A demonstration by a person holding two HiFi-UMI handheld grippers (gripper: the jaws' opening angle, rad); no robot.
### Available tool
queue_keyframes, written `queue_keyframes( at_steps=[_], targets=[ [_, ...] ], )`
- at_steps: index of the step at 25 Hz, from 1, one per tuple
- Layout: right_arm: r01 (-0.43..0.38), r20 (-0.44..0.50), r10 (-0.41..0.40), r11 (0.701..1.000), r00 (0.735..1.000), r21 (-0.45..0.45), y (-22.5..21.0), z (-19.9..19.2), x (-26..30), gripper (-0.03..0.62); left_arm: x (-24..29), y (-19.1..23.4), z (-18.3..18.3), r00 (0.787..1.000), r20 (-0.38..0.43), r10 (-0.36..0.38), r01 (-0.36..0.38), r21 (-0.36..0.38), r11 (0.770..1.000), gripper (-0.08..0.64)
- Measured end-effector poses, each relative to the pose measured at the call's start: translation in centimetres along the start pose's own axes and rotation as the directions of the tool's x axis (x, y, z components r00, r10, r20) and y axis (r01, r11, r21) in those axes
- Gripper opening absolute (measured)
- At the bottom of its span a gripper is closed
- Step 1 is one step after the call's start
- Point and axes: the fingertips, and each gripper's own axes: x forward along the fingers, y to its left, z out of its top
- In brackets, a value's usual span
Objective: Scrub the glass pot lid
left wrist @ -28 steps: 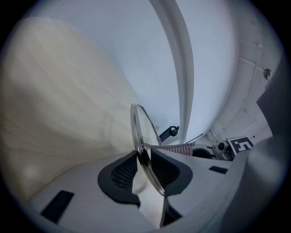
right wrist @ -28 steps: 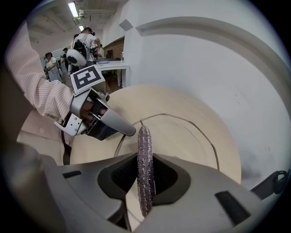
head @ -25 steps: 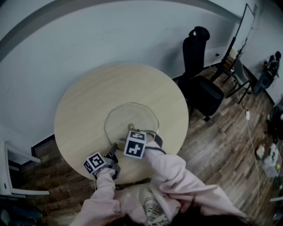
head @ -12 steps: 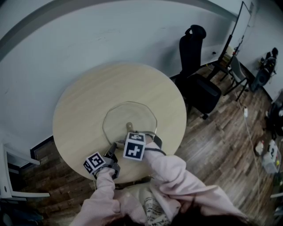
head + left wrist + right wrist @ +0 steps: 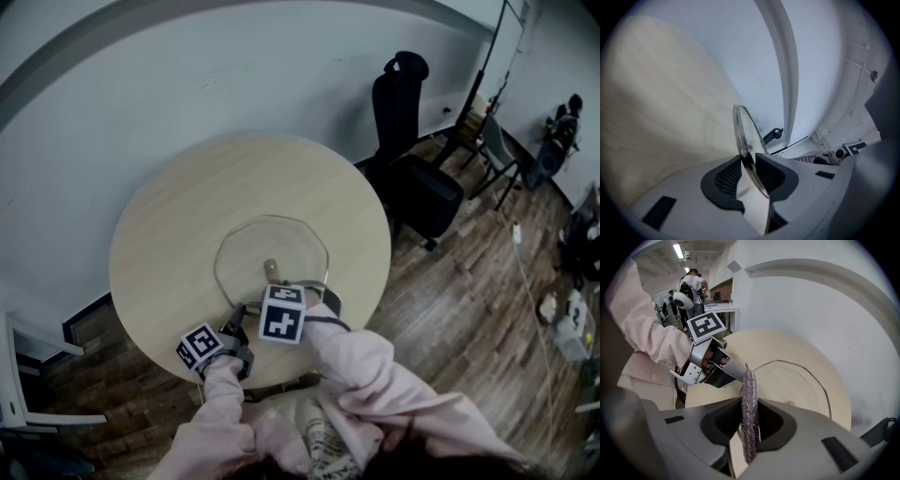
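Head view: the right gripper (image 5: 281, 309) covers its scrubber (image 5: 749, 418) (jaws too) — and the near rim of the glass lid (image 5: 272, 246).

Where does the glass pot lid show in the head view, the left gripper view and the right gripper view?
Head view: round clear glass pot lid just below centre, on the round pale wooden table.
Left gripper view: the lid edge-on at centre, rim clamped in the left gripper's tongs.
Right gripper view: the lid right of centre, behind the sparkly scouring pad held by the right gripper.
Shared landmark: that table, in all three.
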Motion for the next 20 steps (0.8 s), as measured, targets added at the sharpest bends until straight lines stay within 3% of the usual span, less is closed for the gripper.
queue_keyframes(
  at_steps=[20],
  targets=[
    [-0.032, 0.073, 0.029, 0.999, 0.997, 0.04, 0.6, 0.4, -2.1, 0.081, 0.1, -0.2, 0.0, 1.0, -0.022, -0.013, 0.014, 0.017, 1.0, 0.103]
  ],
)
